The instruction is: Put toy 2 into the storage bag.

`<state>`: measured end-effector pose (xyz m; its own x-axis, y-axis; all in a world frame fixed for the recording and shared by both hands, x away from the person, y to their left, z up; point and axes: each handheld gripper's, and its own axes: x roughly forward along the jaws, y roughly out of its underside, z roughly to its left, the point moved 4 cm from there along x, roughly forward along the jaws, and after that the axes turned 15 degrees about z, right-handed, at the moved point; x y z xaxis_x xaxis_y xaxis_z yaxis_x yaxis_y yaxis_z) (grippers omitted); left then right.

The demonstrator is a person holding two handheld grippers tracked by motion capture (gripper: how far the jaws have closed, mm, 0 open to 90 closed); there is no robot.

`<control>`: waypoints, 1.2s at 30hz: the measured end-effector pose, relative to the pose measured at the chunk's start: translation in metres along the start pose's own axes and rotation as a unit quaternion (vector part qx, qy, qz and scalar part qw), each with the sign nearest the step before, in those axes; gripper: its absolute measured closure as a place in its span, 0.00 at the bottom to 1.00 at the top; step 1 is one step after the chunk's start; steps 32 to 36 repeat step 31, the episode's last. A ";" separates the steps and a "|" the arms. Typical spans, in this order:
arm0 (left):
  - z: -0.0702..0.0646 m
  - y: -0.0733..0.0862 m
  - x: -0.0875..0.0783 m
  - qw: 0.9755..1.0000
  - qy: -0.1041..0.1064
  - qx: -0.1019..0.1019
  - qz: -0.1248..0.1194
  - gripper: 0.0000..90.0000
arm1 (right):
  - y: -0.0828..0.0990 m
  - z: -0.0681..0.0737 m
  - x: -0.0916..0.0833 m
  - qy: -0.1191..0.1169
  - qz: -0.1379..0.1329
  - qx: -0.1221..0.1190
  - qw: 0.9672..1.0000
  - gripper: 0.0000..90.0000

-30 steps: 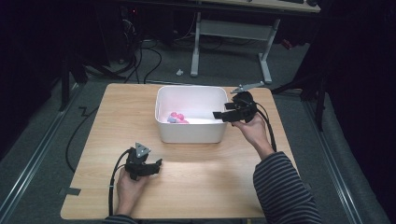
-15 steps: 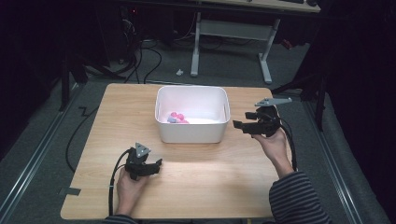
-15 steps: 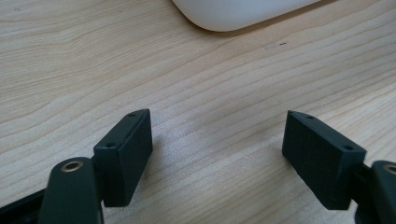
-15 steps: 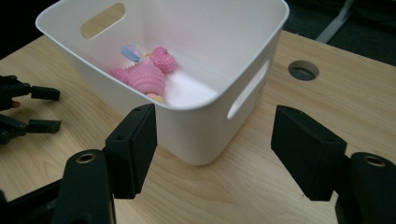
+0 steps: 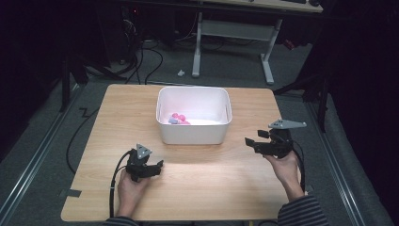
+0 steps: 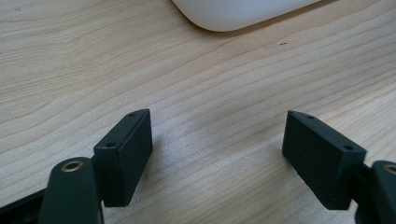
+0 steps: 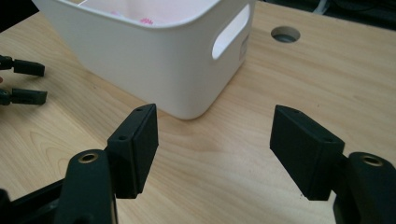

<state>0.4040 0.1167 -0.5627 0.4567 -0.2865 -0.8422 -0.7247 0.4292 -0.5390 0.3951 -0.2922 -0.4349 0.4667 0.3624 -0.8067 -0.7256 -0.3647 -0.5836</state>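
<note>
- The white rectangular plastic bin (image 5: 193, 134) is sitting on the far middle of the light wooden table (image 5: 117, 117), with small pink and blue pieces (image 5: 178, 118) lying inside at its left.
- The left gripper (image 5: 158, 165) is resting near the table's near-left edge, well apart from the bin, its jaws spread over bare wood with nothing between them.
- The right gripper (image 5: 251, 139) is hovering just right of the bin and pointing left at its near corner; its jaws have just been closing, yet they are standing apart and pinching nothing.
</note>
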 end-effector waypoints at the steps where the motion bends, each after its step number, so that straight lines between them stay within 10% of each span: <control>1: 0.000 0.000 0.000 1.000 0.000 0.000 0.000 0.27 | 0.010 0.001 0.005 -0.001 0.002 0.007 1.000 0.37; 18: 0.000 0.000 0.000 1.000 0.000 0.000 0.000 0.27 | 0.087 -0.003 0.075 0.040 0.026 0.046 0.998 0.38; 23: 0.000 0.000 0.000 1.000 0.000 0.000 0.001 0.27 | 0.095 0.000 0.084 0.085 0.037 0.023 0.995 0.37; 36: 0.000 0.000 0.000 1.000 0.000 0.001 0.001 0.27 | 0.095 0.000 0.084 0.085 0.039 0.030 0.995 0.33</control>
